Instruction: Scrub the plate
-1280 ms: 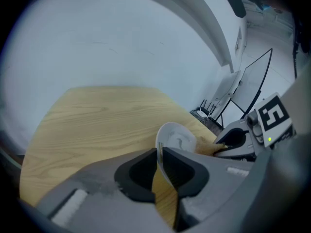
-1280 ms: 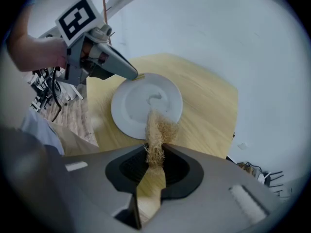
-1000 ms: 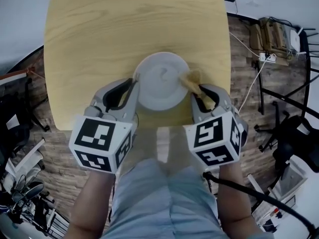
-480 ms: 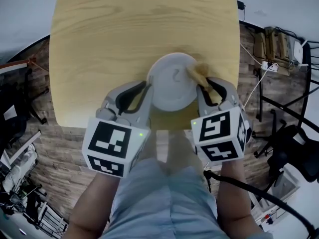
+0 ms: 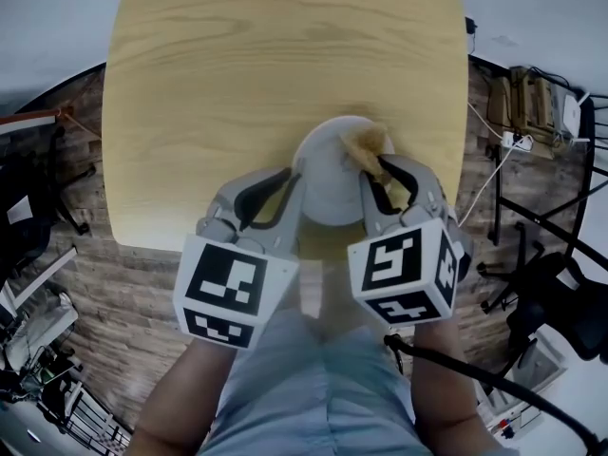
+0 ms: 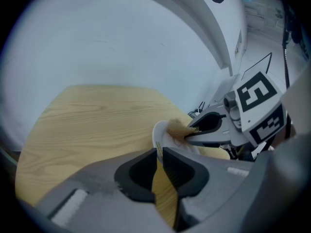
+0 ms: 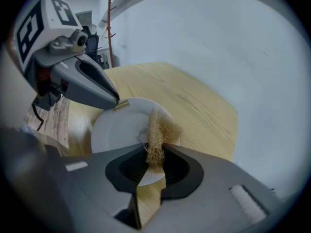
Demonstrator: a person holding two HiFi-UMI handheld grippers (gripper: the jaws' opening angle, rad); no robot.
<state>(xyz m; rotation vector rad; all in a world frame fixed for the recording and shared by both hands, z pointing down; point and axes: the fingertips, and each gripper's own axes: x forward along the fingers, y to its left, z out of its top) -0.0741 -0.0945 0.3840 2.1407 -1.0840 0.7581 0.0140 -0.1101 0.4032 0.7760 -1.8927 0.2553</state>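
Now, fibrous scrubber on white plate.

Place: an office-style lab or workroom is showing around the pale wooden tabletop.
Floor: wood-look planks are running beneath it.
Wiring: a power strip is lying on the floor at the right, with white cables trailing from it.
Seating: a black office chair is standing at the right edge.
Storage: a metal rack is holding dark gear at the lower left, too small to tell apart.
Walls: plain white walls are closing the room in, and a coat stand is standing by one.
Rig: the left tongs and right tongs are each carrying a cube of square markers; a black cable is trailing from the right one.
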